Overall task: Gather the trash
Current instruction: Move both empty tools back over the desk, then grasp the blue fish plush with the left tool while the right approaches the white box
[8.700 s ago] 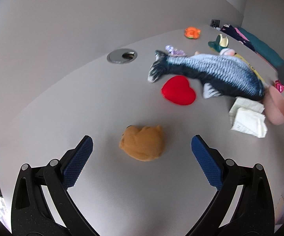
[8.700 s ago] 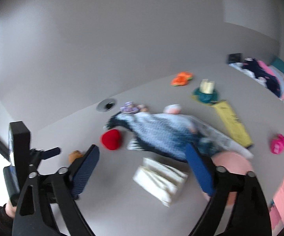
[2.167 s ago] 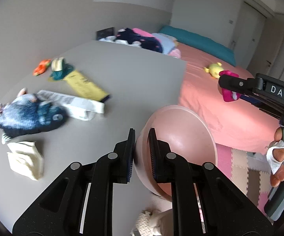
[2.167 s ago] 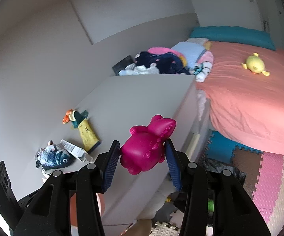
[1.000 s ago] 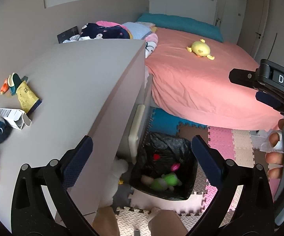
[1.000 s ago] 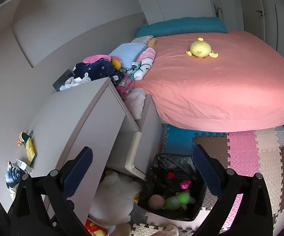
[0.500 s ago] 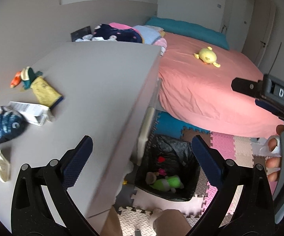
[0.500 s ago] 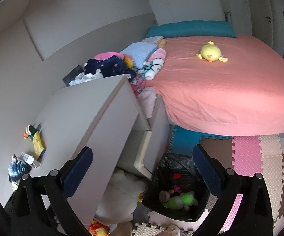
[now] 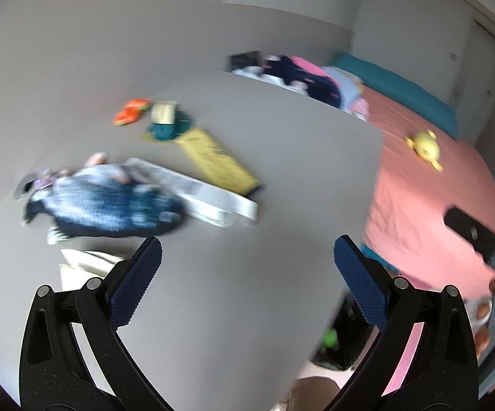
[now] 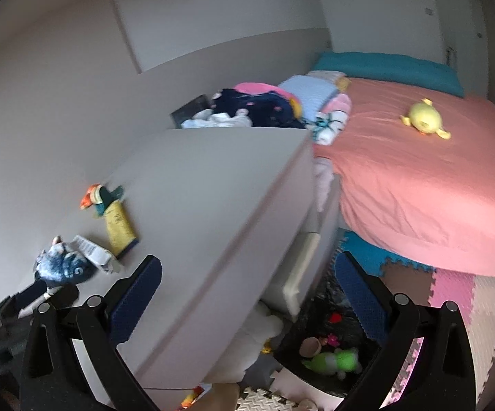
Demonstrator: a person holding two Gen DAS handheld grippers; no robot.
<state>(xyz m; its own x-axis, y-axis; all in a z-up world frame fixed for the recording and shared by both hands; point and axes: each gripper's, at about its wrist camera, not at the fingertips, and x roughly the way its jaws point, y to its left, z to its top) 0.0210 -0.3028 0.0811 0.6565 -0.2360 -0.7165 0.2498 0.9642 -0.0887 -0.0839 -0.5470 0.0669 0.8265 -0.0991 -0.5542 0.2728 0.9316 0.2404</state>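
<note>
Left wrist: left gripper [image 9: 247, 263] spread wide, empty, above desk [image 9: 281, 157]. White box [image 9: 210, 198] lies beside fish toy [image 9: 107, 202]. Frame blurred; risk of misjudged grab.

Right wrist: right gripper [image 10: 247, 286] released, empty. Bin [image 10: 333, 352] sits below the desk edge; drops could miss.

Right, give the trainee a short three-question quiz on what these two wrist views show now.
1. True or false: the left gripper is shut on a toy.
2. Which lies nearest the blue fish plush on the grey table? A) yellow packet B) white carton C) orange toy
3. Fill in: the green toy lies inside the black ____ on the floor.

Key: 1 false, both grippers are open and empty, the right gripper too. 2 B. 3 bin.
</note>
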